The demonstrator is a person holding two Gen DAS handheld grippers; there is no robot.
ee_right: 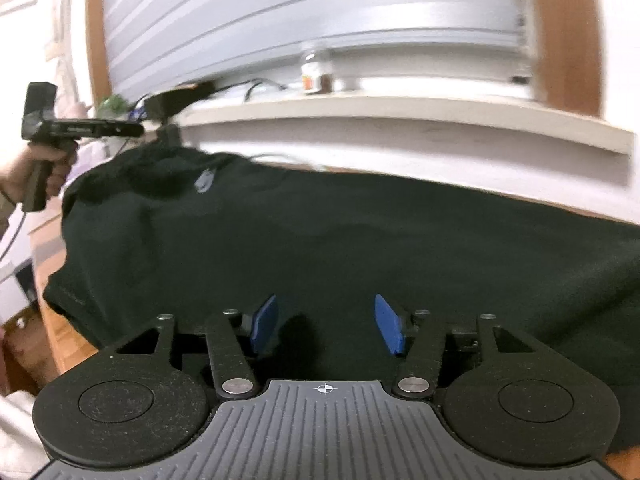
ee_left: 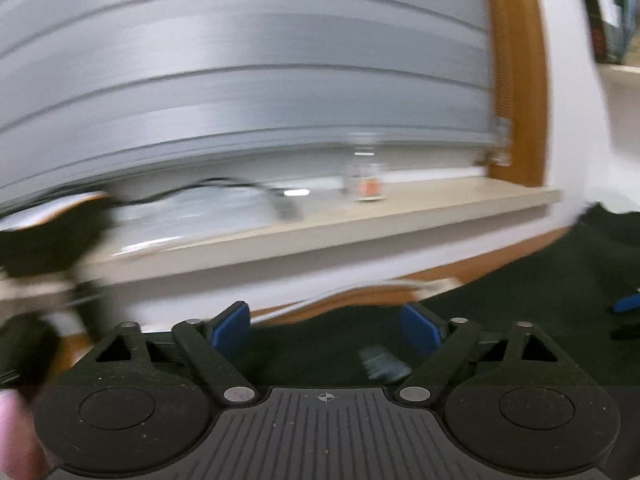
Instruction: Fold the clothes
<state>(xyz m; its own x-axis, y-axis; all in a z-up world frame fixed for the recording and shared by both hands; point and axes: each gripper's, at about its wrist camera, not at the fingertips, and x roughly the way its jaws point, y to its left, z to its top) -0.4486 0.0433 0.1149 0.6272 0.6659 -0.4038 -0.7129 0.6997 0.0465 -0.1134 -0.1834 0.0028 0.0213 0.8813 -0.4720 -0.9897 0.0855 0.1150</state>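
Note:
A black garment (ee_right: 320, 240) lies spread over the table, with a small grey logo (ee_right: 206, 180) near its far left end. My right gripper (ee_right: 326, 326) hovers over the near part of the cloth, open, nothing between its blue pads (ee_right: 264, 324). In the blurred left wrist view my left gripper (ee_left: 325, 328) is open too, above the black garment (ee_left: 520, 300) and close to its grey logo (ee_left: 384, 364). The right wrist view shows the left tool's body (ee_right: 80, 130) held by a hand (ee_right: 24, 176) at the garment's far left end.
A pale window sill (ee_right: 400, 112) runs behind the table under grey blinds (ee_right: 280, 12). A small jar (ee_right: 316, 74) and black cables (ee_right: 256, 86) sit on the sill. The wooden table edge (ee_right: 60, 320) shows at the left, and a white wall (ee_left: 572, 120) at the right.

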